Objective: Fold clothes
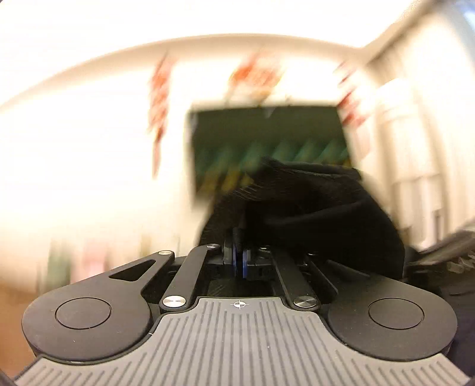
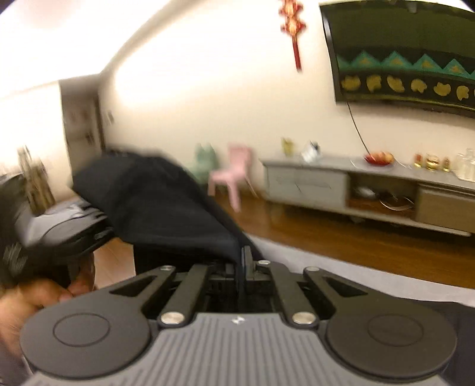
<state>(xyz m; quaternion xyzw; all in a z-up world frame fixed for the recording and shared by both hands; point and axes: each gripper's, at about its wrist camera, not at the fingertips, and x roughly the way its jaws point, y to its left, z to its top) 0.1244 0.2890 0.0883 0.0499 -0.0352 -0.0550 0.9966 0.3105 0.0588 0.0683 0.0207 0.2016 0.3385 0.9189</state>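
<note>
1. Living-room background: white wall, wall-mounted screen [image 2: 409,56], grey TV cabinet [image 2: 356,184], wood floor.
2. Left tool [image 1: 239,255]: jaws closed, pinching the black garment [image 1: 311,207].
3. Right tool [image 2: 243,261]: jaws closed on the same garment [image 2: 160,202], which is held aloft between both.
4. Risk: thin fabric pinch may slip during fast motion.
5. Garment long axis probably runs tool to tool; blur prevents confirmation.

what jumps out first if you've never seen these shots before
A dark garment fills the middle of both views, pinched in the shut left tool and the shut right tool and held up in the air. Behind it, a dark patterned hanging and a red ornament stand out on the pale wall.
</note>
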